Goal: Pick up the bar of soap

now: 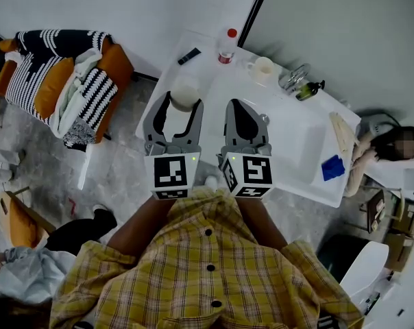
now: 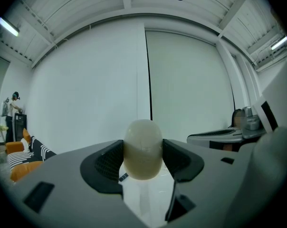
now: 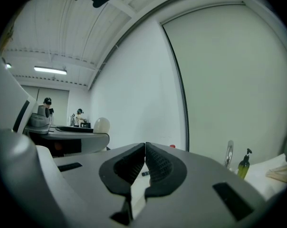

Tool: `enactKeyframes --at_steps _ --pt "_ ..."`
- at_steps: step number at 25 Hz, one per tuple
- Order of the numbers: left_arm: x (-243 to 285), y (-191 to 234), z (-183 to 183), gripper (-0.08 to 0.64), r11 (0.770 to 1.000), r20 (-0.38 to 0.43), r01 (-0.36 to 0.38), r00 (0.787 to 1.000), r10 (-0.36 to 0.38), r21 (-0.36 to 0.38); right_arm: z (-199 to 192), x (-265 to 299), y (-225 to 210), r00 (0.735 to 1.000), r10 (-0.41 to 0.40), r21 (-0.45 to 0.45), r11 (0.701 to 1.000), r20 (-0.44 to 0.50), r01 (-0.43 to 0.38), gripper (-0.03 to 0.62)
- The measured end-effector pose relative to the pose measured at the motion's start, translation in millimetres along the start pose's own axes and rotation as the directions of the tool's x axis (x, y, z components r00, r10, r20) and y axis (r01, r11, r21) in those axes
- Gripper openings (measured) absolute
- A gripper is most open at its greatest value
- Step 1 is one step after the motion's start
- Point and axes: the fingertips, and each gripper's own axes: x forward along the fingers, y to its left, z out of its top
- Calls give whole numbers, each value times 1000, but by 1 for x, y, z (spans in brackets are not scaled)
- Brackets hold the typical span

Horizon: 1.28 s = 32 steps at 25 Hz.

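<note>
A pale cream oval bar of soap is clamped between the black pads of my left gripper, raised off the white countertop. In the head view the same soap sits between the left gripper's grey fingers, above the counter's left part. My right gripper hangs beside it over the sink basin, shut with nothing held; its pads meet at the tips around my right gripper. The held soap also shows at the left of the right gripper view.
On the counter stand a red-capped bottle, a white mug, a chrome tap, a green pump bottle, a dark remote, a blue cloth and a folded towel. An orange sofa stands left.
</note>
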Motion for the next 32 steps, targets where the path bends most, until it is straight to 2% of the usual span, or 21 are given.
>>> enactKeyframes --at_steps 32 --pt "30 -8 -4 259 1000 -18 0 1000 1 14 -5 16 -29 1000 -14 24 1000 -9 14 20"
